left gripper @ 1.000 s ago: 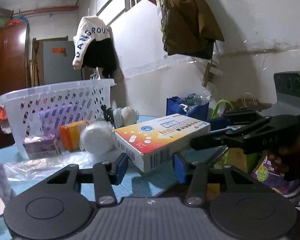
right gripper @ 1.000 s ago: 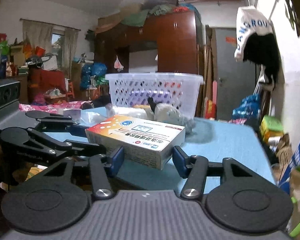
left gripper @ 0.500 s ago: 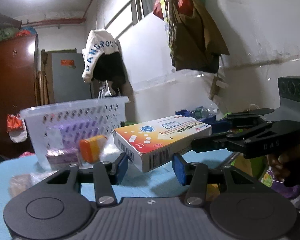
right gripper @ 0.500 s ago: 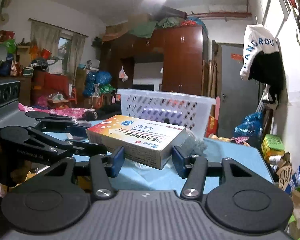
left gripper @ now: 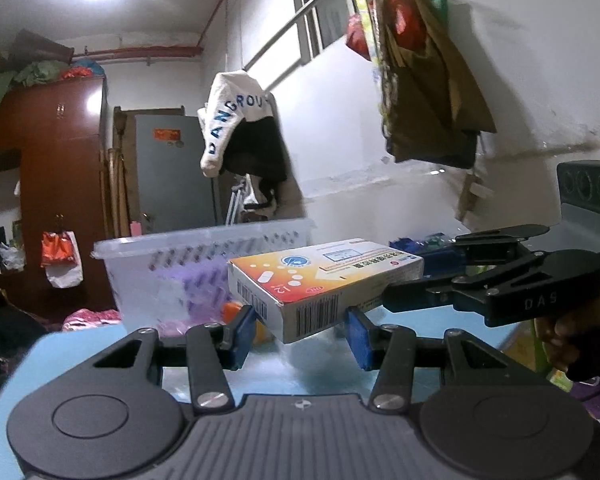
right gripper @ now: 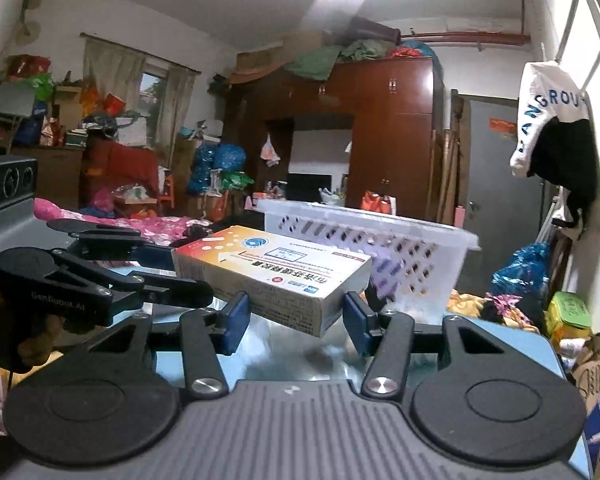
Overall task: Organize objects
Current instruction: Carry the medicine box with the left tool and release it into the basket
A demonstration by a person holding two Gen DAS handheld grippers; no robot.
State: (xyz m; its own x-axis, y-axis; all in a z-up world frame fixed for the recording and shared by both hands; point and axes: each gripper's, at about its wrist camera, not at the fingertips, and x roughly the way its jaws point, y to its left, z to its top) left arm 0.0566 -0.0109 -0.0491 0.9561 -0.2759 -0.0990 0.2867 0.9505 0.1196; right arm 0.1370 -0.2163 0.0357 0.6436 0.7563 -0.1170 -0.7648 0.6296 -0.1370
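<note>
The box (left gripper: 324, 280) is off the table (left gripper: 316, 372), held in the air by both grippers. In the left wrist view, the left gripper (left gripper: 302, 330) has its blue fingers (left gripper: 242, 330) closed on the near, barcoded end of the box, one on each side. The right gripper (left gripper: 440, 276) enters from the right of those fingers and clamps the far end of the same box.

In the right wrist view, the right gripper (right gripper: 296, 320) grips the near end of the box (right gripper: 272, 272) between its fingers (right gripper: 236, 320). The left gripper (right gripper: 140, 276) reaches in from the left and holds the far end.

Beyond the fingers in both views stands a white basket (left gripper: 204, 272), just behind the box. Purple and orange items show through its perforated wall; they are too blurred to identify. A white and black garment (left gripper: 240, 140) hangs on the wall beyond the basket.
</note>
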